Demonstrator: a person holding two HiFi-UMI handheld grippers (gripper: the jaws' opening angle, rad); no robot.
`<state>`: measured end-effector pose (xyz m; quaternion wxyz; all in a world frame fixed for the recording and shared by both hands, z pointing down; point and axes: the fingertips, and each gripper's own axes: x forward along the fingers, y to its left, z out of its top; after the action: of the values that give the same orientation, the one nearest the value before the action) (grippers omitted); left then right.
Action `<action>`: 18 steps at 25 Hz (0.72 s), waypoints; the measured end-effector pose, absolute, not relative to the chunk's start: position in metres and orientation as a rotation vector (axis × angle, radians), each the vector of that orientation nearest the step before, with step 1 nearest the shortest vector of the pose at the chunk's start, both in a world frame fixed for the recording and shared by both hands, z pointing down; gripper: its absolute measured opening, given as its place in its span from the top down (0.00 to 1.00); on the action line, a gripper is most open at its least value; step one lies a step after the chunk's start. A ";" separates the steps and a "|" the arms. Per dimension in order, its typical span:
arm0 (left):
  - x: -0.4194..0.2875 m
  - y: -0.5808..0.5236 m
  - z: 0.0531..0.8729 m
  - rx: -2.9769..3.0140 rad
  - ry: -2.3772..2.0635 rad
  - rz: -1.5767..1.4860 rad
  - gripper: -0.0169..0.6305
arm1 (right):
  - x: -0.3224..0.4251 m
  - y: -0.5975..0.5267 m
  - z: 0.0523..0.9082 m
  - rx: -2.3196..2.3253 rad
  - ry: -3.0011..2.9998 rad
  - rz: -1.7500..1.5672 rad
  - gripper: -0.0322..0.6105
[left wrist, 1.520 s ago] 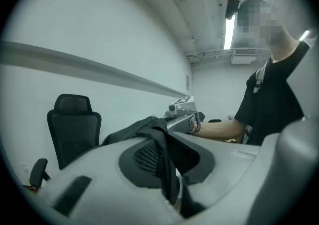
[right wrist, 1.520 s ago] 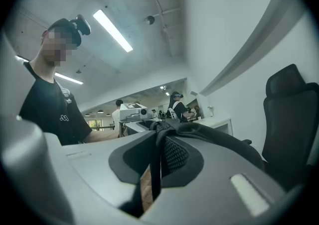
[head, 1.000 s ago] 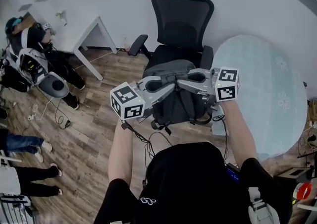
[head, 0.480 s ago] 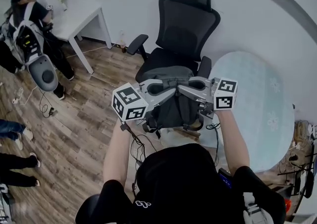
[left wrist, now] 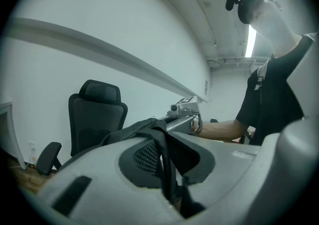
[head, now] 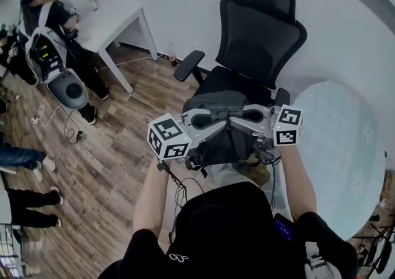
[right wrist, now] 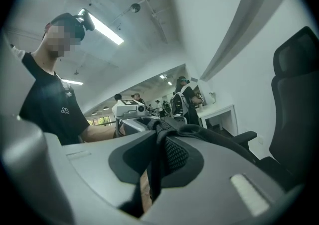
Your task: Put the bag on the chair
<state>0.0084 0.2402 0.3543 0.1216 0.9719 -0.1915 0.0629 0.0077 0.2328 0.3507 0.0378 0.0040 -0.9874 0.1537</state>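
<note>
A dark grey backpack point(head: 223, 142) hangs by its top straps in front of the black mesh office chair point(head: 262, 31), and its top overlaps the front of the seat point(head: 229, 80). My left gripper point(head: 213, 117) is shut on a black strap point(left wrist: 162, 162), which runs down between its jaws. My right gripper point(head: 241, 116) is shut on another strap point(right wrist: 155, 169) of the same bag. The two grippers face each other over the bag's top. The left gripper view shows the chair point(left wrist: 95, 114) behind the bag, and the chair's backrest point(right wrist: 299, 94) is at the right edge of the right gripper view.
A round pale blue table point(head: 336, 148) stands close on the right of the chair. A white desk point(head: 117, 15) is at the back left, with a person wearing a backpack point(head: 43, 46) beside it. Cables point(head: 68, 139) lie on the wood floor, and other people's legs show at the left edge.
The view has shifted so the chair sits further right and larger in frame. The bag stays hanging from both grippers in front of the seat. Both grips are unchanged.
</note>
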 end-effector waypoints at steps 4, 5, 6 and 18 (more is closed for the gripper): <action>-0.001 0.171 0.366 2.774 -0.566 0.220 0.92 | -0.002 0.164 0.363 -0.016 -3.029 0.506 0.89; -0.004 0.153 0.368 2.757 -0.560 0.228 0.92 | -0.004 0.145 0.366 -0.018 -3.018 0.509 0.89; -0.005 0.136 0.371 2.745 -0.552 0.235 0.92 | -0.006 0.128 0.368 -0.021 -3.006 0.509 0.89; 0.009 -0.025 0.401 2.650 -0.536 0.298 0.92 | 0.009 -0.035 0.396 0.063 -2.938 0.501 0.89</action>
<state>0.0086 -0.0251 0.4015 0.2093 0.9527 -0.1926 0.1072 0.0086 -0.0346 0.3960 0.0803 0.0210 -0.9824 0.1676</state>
